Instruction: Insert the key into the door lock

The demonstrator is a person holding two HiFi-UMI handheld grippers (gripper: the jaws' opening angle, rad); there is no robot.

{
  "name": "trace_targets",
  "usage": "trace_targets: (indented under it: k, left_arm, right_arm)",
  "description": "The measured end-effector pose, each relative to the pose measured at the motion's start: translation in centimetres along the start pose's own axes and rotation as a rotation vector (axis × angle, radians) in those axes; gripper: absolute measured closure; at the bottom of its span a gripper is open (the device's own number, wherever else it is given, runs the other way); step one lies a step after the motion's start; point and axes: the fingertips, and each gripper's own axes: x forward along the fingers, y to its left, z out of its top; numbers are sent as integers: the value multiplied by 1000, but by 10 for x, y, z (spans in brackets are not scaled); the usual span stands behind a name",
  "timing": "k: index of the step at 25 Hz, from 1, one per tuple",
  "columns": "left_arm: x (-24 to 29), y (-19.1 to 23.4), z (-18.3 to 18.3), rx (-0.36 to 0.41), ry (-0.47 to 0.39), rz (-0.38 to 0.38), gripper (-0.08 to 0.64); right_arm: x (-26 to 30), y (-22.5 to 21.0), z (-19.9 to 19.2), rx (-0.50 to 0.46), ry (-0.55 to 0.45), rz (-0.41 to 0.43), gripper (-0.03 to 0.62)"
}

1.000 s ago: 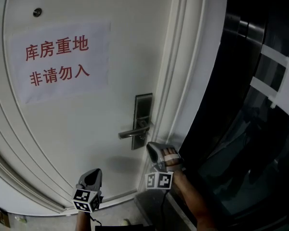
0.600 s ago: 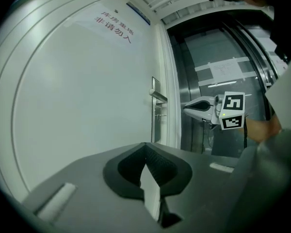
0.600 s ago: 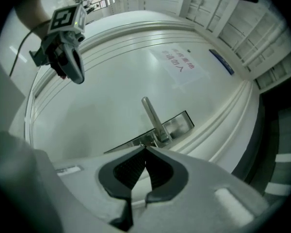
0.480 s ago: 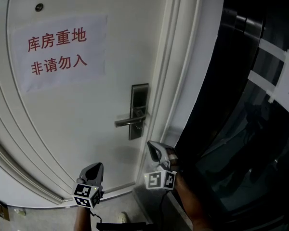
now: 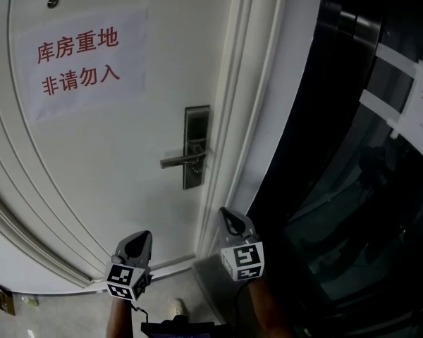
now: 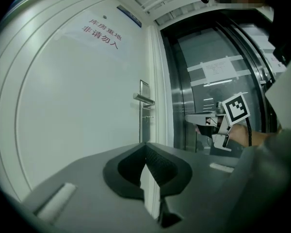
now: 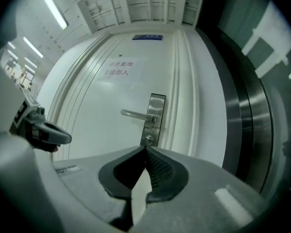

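Facing the door lock (image 7: pixel 148 140), the right gripper (image 5: pixel 228 217) and left gripper (image 5: pixel 141 241) both have jaws closed on nothing; hold them level, clear of the lever handle (image 5: pixel 180 160).

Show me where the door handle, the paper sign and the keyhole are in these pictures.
door handle (image 5: pixel 180 160), head view, middle of the lever.
paper sign (image 5: pixel 81 63), head view, centre of the sheet.
keyhole (image 7: pixel 149 139), right gripper view, round cylinder under the handle.

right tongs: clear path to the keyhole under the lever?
Likely yes: the right tongs point straight at the keyhole below the lever handle, nothing between, left tongs off to the side. But they're shut and hold nothing.
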Motion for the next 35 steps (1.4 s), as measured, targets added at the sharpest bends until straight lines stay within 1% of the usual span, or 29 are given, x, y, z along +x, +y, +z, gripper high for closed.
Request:
trace_targets:
  k: [4, 6, 9, 13, 18, 24, 28, 35]
  left_arm:
    - [-4, -13, 2, 13, 0, -6, 557]
    - [-7, -21, 4, 24, -4, -12, 557]
    - [-16, -31, 4, 38, -2, -17, 557]
    - [-29, -44, 2, 44, 4, -18, 557]
    - [-47, -59, 2, 46, -8, -19, 557]
    - [-75, -68, 0, 82, -8, 13, 557]
    - [-94, -74, -4, 78, -11, 16, 557]
    - [-119, -86, -9, 60, -18, 22, 557]
  right_arm:
    - [-16, 8, -19, 158, 22, 13, 591]
    - [-24, 11, -27, 197, 27, 18, 591]
    - [-38, 15, -33, 225, 26, 21, 592]
    - [-61, 19, -34, 239, 23, 29, 591]
    - [-86, 31, -41, 239, 28, 39, 591]
    - [-117, 48, -46, 238, 33, 40, 591]
    - [-138, 62, -50, 212, 34, 42, 591]
    - [-166, 78, -56, 242, 46, 50, 591]
